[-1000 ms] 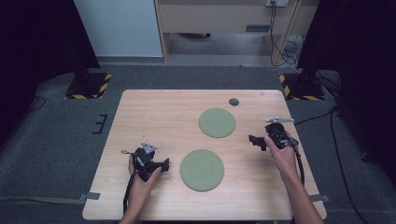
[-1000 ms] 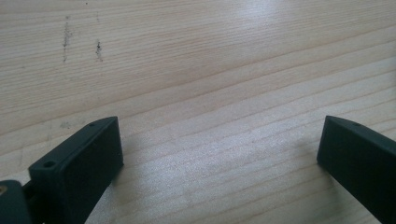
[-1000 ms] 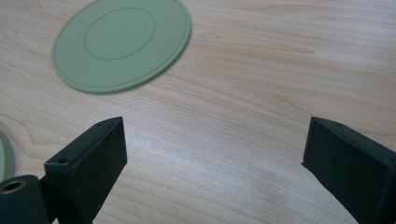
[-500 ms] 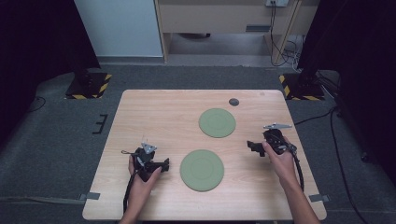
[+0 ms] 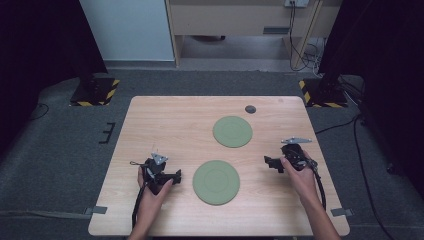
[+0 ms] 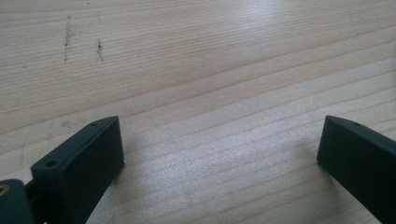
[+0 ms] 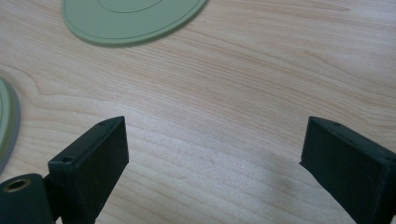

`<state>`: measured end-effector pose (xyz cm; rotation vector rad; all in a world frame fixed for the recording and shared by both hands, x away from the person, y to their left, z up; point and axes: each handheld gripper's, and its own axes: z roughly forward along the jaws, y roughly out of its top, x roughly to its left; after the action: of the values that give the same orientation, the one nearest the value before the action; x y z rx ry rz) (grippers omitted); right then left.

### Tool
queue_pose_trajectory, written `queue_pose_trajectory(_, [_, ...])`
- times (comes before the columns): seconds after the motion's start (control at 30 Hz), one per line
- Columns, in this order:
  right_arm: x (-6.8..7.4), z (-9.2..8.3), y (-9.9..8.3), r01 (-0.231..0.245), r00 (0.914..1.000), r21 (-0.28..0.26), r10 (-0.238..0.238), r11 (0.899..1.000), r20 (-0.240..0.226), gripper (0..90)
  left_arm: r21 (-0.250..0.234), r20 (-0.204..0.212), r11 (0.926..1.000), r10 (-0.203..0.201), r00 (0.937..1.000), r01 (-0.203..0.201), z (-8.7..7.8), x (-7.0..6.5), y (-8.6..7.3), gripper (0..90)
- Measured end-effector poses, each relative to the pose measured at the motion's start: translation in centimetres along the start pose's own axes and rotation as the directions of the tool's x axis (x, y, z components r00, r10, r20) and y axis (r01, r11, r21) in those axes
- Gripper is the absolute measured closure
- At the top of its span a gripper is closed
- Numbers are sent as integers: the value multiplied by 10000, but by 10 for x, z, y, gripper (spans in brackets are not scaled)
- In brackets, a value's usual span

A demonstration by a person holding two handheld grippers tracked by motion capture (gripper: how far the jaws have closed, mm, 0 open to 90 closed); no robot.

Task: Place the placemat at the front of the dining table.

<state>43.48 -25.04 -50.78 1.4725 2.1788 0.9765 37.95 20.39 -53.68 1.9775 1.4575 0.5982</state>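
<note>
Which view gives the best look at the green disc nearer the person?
The high view: the near green disc lies whole and unobstructed on the table, between the two grippers. The right gripper view catches just a sliver of its edge at the left border. The left gripper view looks at bare wood between its open jaws.

Two sage-green discs (image 5: 232,131) (image 5: 216,181) with faint concentric rings on pale wood-grain table (image 5: 165,125); black tools (image 5: 176,176) (image 5: 267,162).

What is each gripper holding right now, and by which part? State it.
Nothing. The left gripper and the right gripper both stand open over bare table, apart from the two green discs.
</note>
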Motion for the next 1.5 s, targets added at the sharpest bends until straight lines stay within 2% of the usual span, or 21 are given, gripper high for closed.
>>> queue_pose_trajectory(0.6, [16, -5, -19, -35, 9996, -111, 31, 9999, -285, 66, 1, -29, 10000, -25, 10000, 25, 0, -1, 0, 0])
queue_pose_trajectory(0.8, [21, 6, -21, -6, 10000, 76, 6, 10000, -94, 68, 2, -29, 10000, -26, 10000, 26, 0, -1, 0, 0])
queue_pose_trajectory(0.87, [23, 8, -22, 84, 9999, 36, -84, 10000, 121, 71, 3, -28, 10000, -25, 10000, 25, 0, -1, 0, 0])
queue_pose_trajectory(1.1, [27, 15, -23, 27, 9995, -91, -24, 10000, 326, 69, 6, -36, 10000, -30, 10000, 30, 0, -1, 0, 0])
queue_pose_trajectory(1.37, [35, 21, -27, 585, 9951, -74, -577, 9983, 801, 59, 6, -33, 10000, -39, 10000, 39, 0, -1, 0, 0])
queue_pose_trajectory(1.5, [35, 22, -28, 613, 9950, -171, -597, 9980, 796, 49, 6, -34, 10000, -40, 10000, 40, 0, -1, 0, 0])
